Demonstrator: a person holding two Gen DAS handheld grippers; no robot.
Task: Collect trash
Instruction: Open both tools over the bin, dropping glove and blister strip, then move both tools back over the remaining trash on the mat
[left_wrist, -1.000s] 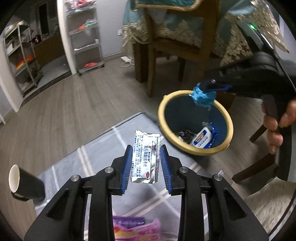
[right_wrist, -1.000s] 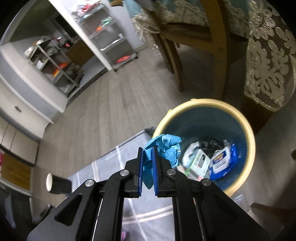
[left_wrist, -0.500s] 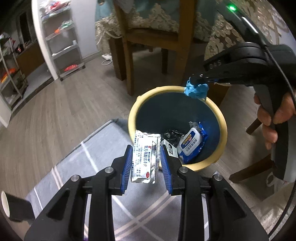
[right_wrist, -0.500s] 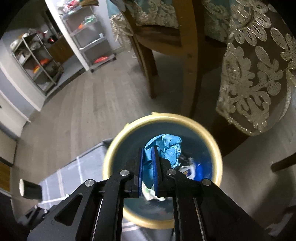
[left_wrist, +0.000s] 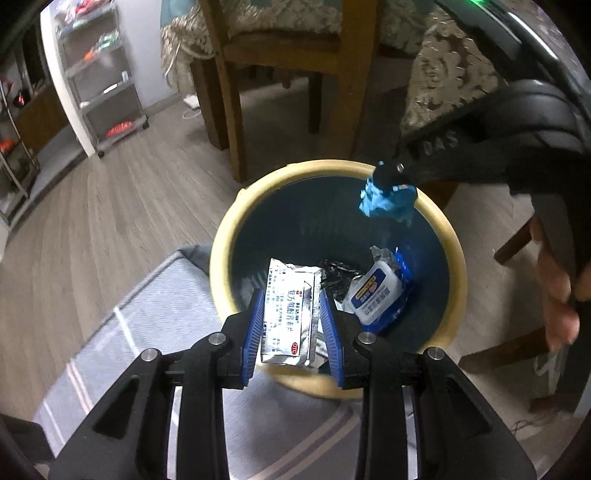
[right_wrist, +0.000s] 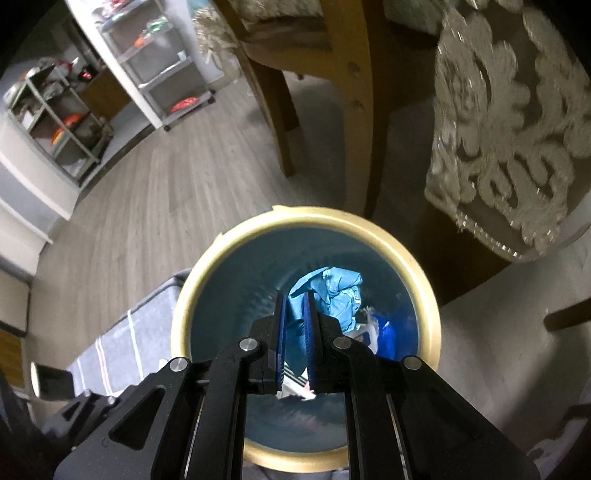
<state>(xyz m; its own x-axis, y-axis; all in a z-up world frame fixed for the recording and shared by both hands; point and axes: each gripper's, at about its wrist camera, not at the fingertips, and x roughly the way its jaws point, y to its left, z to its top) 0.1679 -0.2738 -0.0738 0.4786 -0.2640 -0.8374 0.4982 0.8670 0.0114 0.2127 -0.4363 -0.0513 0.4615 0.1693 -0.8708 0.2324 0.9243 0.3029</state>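
Observation:
A round bin (left_wrist: 221, 236) with a cream rim and dark blue inside stands on the floor; it also shows in the right wrist view (right_wrist: 424, 295). My left gripper (left_wrist: 291, 328) is shut on a silver foil sachet (left_wrist: 290, 314) and holds it over the bin's near rim. My right gripper (right_wrist: 293, 332) is shut on a crumpled blue wad (right_wrist: 332, 291), seen in the left wrist view (left_wrist: 386, 201) hanging over the bin's far right rim. A blue wipes pack (left_wrist: 380, 291) and dark wrappers lie inside.
A grey striped mat (left_wrist: 147, 314) lies beside the bin. Wooden chair legs (left_wrist: 229, 110) and a lace tablecloth (right_wrist: 509, 129) stand just behind it. A paper cup (right_wrist: 48, 380) lies on its side at the left. Metal shelves (left_wrist: 107, 74) stand far left.
Both grippers have moved forward over the bin. The sachet went from above the mat to over the bin's near rim; the blue wad now hangs further over the opening.

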